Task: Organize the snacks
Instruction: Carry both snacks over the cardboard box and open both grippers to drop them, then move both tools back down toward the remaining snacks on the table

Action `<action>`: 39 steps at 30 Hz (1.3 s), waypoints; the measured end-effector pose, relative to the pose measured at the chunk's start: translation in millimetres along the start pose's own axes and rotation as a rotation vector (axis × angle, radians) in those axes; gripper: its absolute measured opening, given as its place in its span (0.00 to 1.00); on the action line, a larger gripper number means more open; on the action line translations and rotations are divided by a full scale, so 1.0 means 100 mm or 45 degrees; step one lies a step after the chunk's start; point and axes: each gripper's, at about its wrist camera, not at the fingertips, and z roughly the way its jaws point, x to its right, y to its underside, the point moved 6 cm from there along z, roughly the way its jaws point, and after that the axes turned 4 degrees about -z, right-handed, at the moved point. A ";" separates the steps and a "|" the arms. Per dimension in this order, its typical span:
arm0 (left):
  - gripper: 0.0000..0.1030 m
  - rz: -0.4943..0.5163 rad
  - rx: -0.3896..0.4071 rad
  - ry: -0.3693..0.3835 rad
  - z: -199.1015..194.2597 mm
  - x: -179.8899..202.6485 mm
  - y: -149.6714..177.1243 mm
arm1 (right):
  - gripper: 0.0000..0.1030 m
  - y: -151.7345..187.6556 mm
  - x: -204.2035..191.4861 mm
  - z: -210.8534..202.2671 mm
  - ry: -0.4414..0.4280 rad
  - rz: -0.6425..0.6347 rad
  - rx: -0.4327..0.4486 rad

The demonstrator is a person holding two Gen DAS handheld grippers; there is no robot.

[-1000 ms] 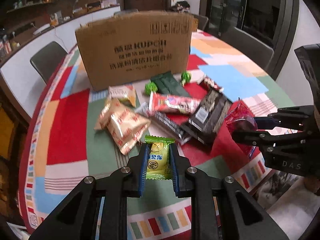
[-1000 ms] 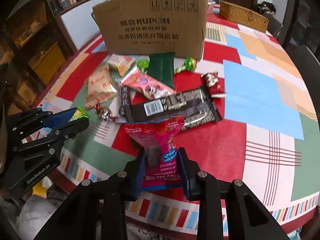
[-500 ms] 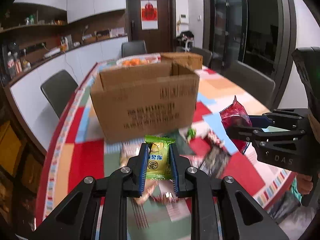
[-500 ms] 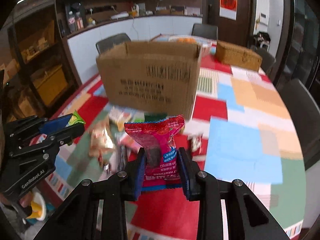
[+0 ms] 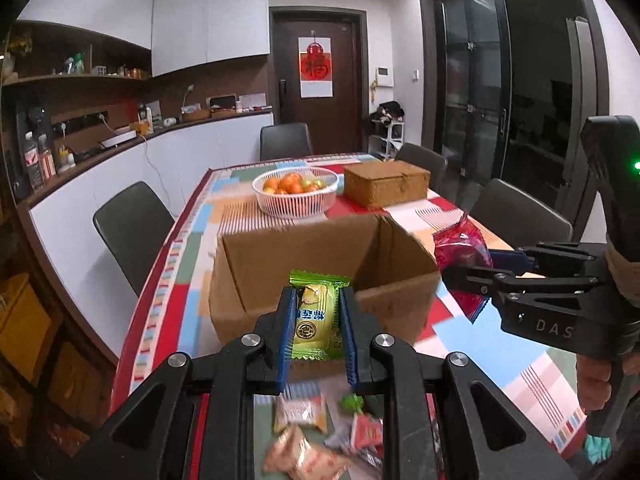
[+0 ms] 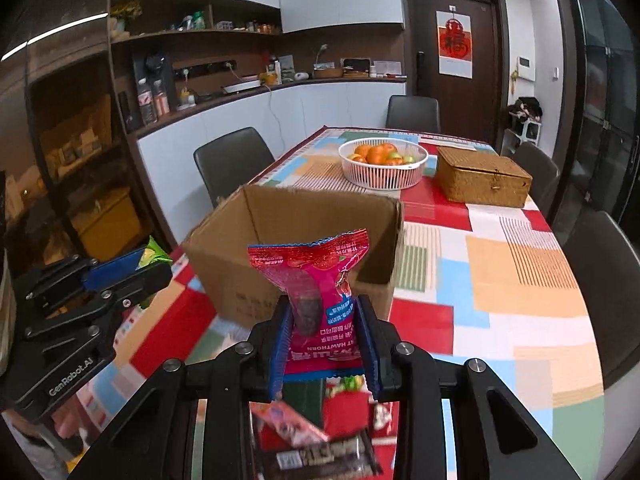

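Observation:
My left gripper (image 5: 316, 320) is shut on a small green and yellow snack packet (image 5: 314, 320), held up in front of the open cardboard box (image 5: 320, 256). My right gripper (image 6: 324, 328) is shut on a red hawthorn snack bag (image 6: 320, 280), also raised before the same box (image 6: 288, 240). In the left wrist view the right gripper (image 5: 464, 276) with its red bag (image 5: 460, 248) hangs beside the box's right corner. The left gripper (image 6: 148, 268) with its green packet shows at the left of the right wrist view. Several loose snacks (image 5: 312, 440) lie on the table below.
A white basket of oranges (image 5: 296, 192) and a woven lidded box (image 5: 386, 182) stand behind the cardboard box on the patchwork tablecloth (image 6: 500, 300). Dark chairs (image 5: 132, 224) ring the table. A dark chocolate-bar wrapper (image 6: 320, 460) lies under the right gripper.
Both grippers have risen from the snack pile with their packets and now look over the box's front rim; its inside, the fruit basket and the woven box have come into view.

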 end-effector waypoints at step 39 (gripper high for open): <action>0.64 -0.003 -0.035 -0.070 -0.16 -0.02 0.10 | 0.58 -0.09 -0.07 0.11 0.022 -0.060 0.038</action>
